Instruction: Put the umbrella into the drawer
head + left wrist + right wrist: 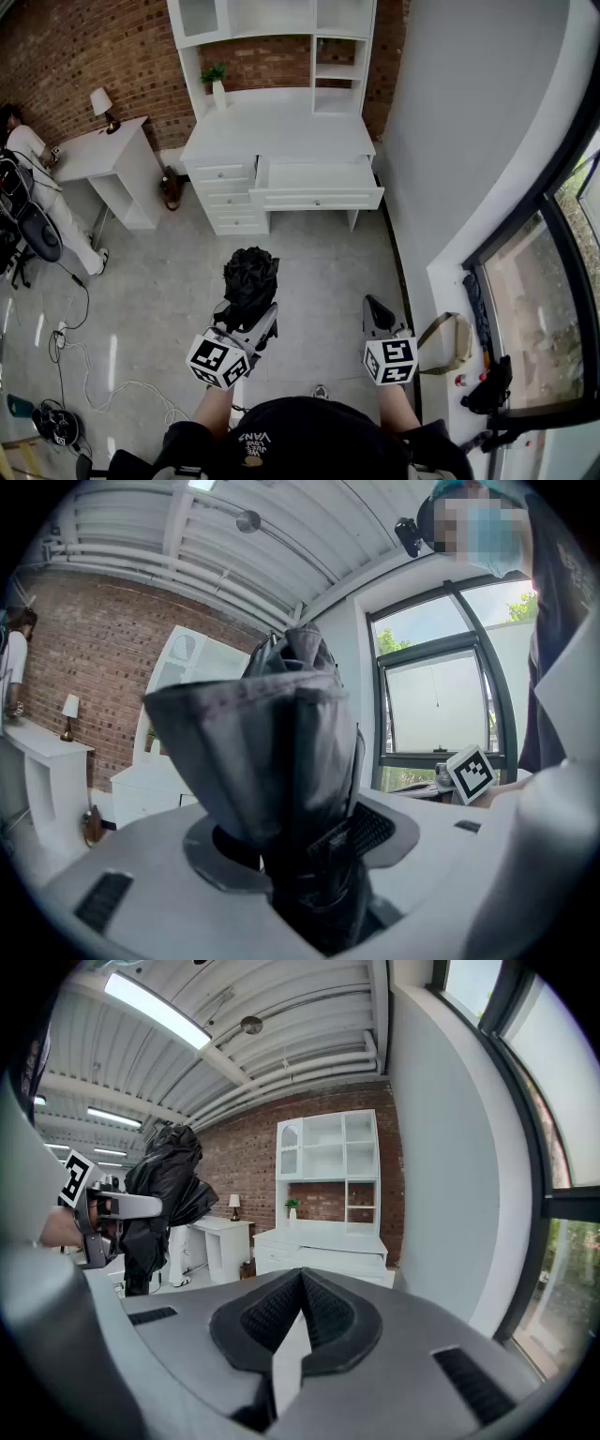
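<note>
Clamping one black umbrella (250,279), left gripper (247,317); right gripper (376,307) pinched together, empty; one drawer (317,199) open.

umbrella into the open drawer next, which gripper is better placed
Left. The left gripper has its jaws closed on the folded black umbrella, held out toward the open drawer. The right gripper has its jaws together with nothing between them, so it would first have to take the umbrella over.
</note>
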